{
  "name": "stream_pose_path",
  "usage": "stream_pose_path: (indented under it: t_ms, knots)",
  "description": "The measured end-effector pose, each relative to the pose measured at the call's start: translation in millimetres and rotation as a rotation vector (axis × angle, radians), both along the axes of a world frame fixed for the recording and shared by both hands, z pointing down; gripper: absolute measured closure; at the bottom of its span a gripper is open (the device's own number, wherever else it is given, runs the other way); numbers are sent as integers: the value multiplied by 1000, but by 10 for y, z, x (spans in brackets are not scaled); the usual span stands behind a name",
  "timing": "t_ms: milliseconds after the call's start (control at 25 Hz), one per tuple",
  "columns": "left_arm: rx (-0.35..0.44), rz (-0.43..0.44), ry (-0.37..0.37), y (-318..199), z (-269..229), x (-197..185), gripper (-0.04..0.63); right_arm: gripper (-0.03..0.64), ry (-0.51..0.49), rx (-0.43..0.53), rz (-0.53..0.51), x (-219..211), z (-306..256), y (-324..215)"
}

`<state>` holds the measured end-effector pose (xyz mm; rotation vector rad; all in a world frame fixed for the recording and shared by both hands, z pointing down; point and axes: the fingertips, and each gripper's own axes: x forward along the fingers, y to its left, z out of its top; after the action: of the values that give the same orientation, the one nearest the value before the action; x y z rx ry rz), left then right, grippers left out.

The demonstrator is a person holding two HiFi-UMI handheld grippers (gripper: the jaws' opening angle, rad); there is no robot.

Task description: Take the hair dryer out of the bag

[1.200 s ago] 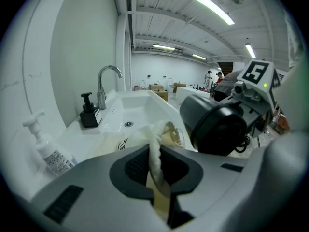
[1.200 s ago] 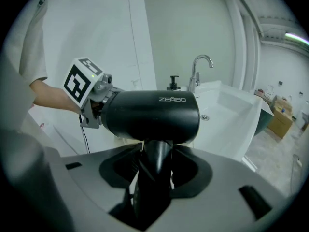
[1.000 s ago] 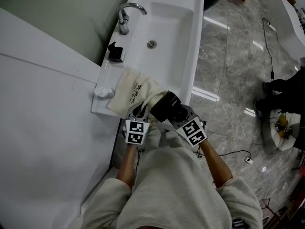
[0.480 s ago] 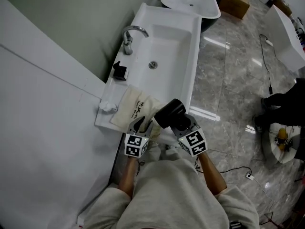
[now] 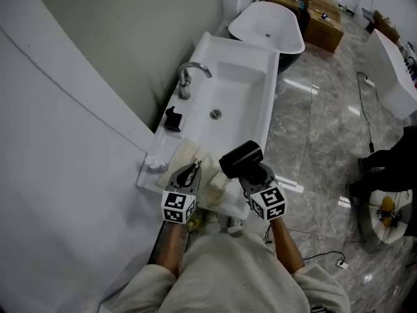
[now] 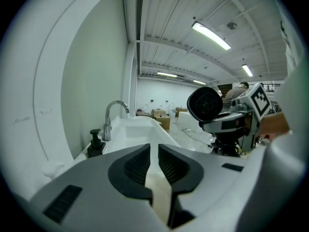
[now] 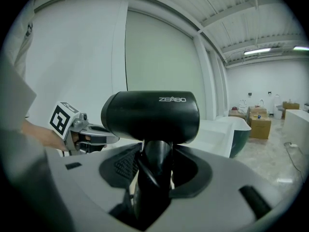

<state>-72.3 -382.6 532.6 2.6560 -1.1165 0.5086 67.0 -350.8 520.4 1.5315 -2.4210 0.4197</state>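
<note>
The black hair dryer (image 5: 241, 158) is out of the cream cloth bag (image 5: 189, 154), which lies partly on the white counter by the sink. My right gripper (image 5: 251, 172) is shut on the dryer's handle (image 7: 153, 173), with the barrel (image 7: 150, 115) across the top of the jaws. My left gripper (image 5: 193, 169) hangs just left of it, above the bag. Its jaws are closing, and a strip of the bag's cream cloth (image 6: 158, 192) fills the narrow gap between the pads. From the left gripper (image 6: 153, 151) the dryer (image 6: 205, 104) shows at the right, held up in the air.
A white sink basin (image 5: 238, 100) with a chrome faucet (image 5: 189, 77) and a black soap pump (image 5: 172, 118) runs ahead. A small white crumpled thing (image 5: 155, 165) lies at the counter's near corner. An oval tub (image 5: 267, 28), boxes (image 5: 322, 28) and floor cables lie beyond.
Both grippers have risen off the counter. The hair dryer has come up and away from the bag, whose mouth end has lifted with the left gripper.
</note>
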Motion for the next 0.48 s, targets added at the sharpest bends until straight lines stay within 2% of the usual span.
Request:
stream_pose_path:
  t_ms: [240, 480]
  knots:
    - [49, -4, 1, -196, -313, 2, 575, 442, 0, 85, 34, 140, -389, -172]
    - [92, -1, 11, -364, -514, 25, 575, 442, 1, 136, 66, 226, -601, -313]
